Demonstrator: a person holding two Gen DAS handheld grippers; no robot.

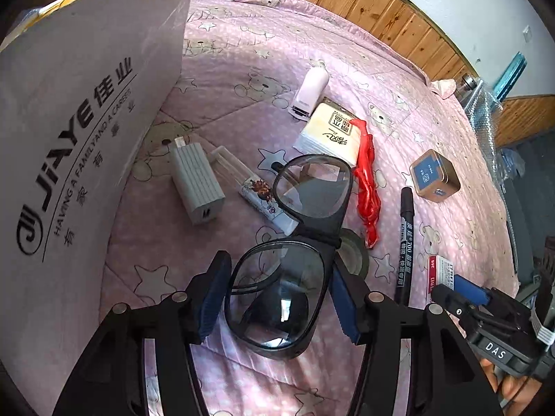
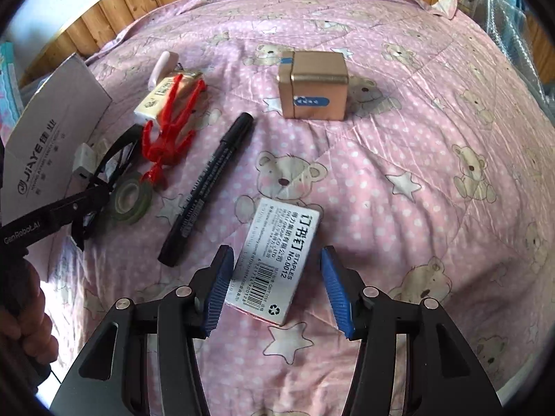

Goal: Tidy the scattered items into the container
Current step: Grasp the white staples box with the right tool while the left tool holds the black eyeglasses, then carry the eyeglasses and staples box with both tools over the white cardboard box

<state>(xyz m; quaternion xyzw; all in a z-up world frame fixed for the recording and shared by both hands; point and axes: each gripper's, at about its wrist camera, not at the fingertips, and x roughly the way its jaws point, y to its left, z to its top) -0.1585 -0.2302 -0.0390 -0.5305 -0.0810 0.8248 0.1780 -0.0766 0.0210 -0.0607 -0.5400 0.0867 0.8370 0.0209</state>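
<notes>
on pink quilt (image 2: 399,159), left fingers (image 1: 277,298) pinching glasses (image 1: 277,298), right fingers (image 2: 274,291) spread around staples box (image 2: 277,260)

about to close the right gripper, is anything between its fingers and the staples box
Nothing visible. The staples box lies flat on the pink bedspread between the open fingers of the right gripper, with bare fabric at each side. The black marker lies off to the left, outside the fingers.

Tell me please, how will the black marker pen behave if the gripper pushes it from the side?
The marker pen looks round and smooth, so it will probably roll across the quilt rather than slide. It seems stiff and light, so it should not bend. The soft, wrinkled fabric may stop the rolling soon.
</notes>
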